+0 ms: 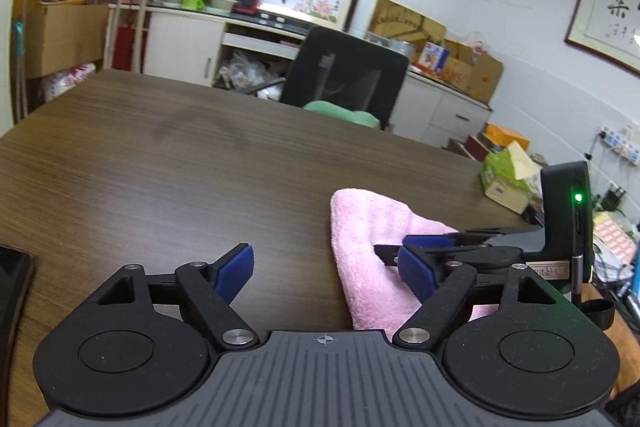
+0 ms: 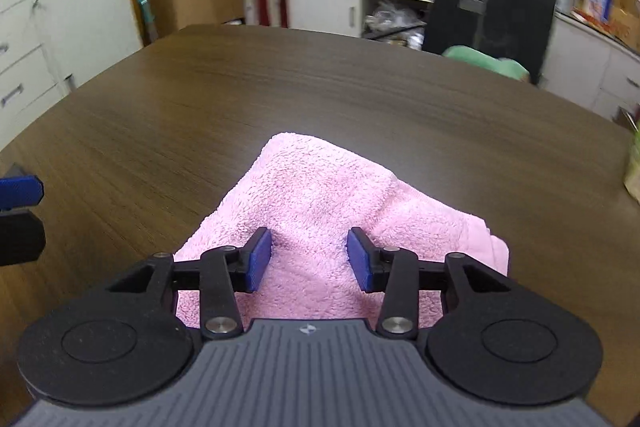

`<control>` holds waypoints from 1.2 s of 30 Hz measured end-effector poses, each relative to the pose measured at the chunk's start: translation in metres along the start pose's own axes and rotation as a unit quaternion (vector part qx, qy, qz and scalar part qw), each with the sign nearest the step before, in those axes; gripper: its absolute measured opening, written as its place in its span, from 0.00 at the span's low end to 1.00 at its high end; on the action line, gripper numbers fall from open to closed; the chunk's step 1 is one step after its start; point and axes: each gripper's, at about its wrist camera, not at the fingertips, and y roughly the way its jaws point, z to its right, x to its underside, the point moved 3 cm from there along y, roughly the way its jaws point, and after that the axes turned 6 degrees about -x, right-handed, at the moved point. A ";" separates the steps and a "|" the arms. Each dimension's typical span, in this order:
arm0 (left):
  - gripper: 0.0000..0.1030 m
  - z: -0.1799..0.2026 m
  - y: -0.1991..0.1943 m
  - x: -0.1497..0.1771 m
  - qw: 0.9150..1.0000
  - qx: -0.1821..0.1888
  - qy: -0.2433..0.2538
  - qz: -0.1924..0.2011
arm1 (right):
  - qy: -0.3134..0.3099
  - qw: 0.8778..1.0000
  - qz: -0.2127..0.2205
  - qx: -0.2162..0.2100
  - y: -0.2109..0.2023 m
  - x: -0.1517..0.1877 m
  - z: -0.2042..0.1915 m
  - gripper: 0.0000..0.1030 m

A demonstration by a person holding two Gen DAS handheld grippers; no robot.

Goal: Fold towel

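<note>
A pink towel lies bunched and partly folded on the dark wooden table. My right gripper hovers open just above the towel's near part, with nothing between its blue pads. In the left wrist view the same towel lies to the right of my left gripper, which is open over bare table, its right pad at the towel's edge. The right gripper shows there from the side, resting over the towel. The left gripper's blue pad peeks in at the left edge of the right wrist view.
A black office chair with a green cushion stands at the table's far edge. A tissue box sits on the table's right side. A dark flat object lies at the left edge. Cabinets, boxes and plants line the walls.
</note>
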 end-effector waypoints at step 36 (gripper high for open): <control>0.85 0.017 0.018 0.017 0.998 -0.030 0.049 -0.030 | 0.110 0.982 0.155 0.023 -0.105 0.073 0.040 0.87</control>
